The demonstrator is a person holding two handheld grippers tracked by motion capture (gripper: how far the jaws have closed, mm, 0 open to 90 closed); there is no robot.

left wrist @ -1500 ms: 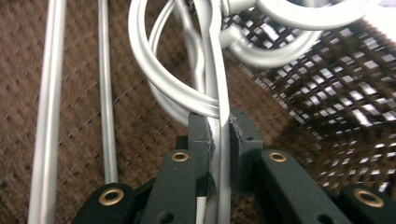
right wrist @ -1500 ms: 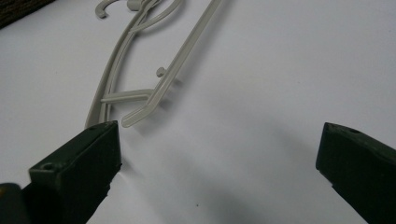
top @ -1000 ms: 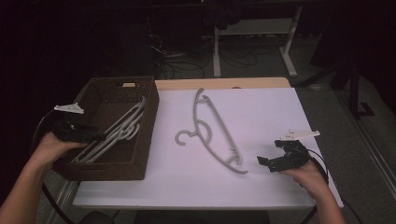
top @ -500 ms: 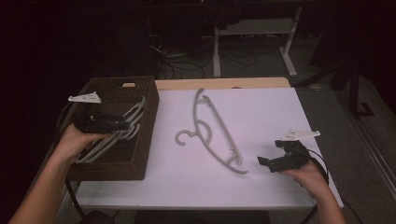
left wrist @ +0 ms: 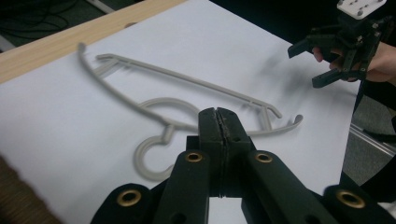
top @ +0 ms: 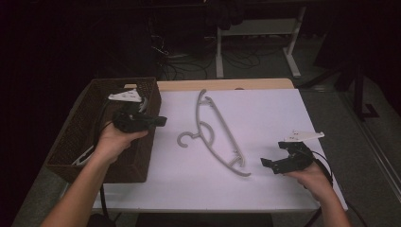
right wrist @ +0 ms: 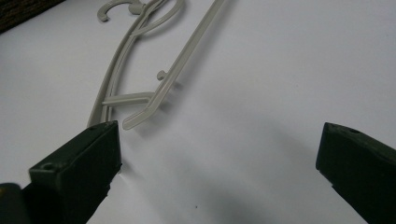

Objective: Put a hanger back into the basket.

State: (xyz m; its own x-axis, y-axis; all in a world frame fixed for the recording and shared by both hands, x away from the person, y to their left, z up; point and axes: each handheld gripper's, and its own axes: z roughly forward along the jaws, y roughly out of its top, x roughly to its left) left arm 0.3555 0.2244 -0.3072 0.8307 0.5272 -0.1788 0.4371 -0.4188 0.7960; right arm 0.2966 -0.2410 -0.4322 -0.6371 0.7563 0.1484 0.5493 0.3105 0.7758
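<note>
Hanger [top: 215,133], grey plastic, flat on the white table top [top: 283,113] at centre frame in the high view; long axis running from upper left toward lower right, hook [top: 186,139] curling toward the left. Nearest the lower edge, at lower right: right gripper [top: 273,164], jaws spread wide, nothing between them, just beside the hanger's lower tip but not touching. Bare white surface all around the hanger, especially toward the right edge. At middle left, above the basket's [top: 85,118] right rim: left gripper [top: 158,121], jaws having just closed, pressed together on nothing, pointing toward the hanger. More hangers [top: 84,154] in the basket. Farther off, wooden table edge [top: 227,84], then dark floor with cables.
</note>
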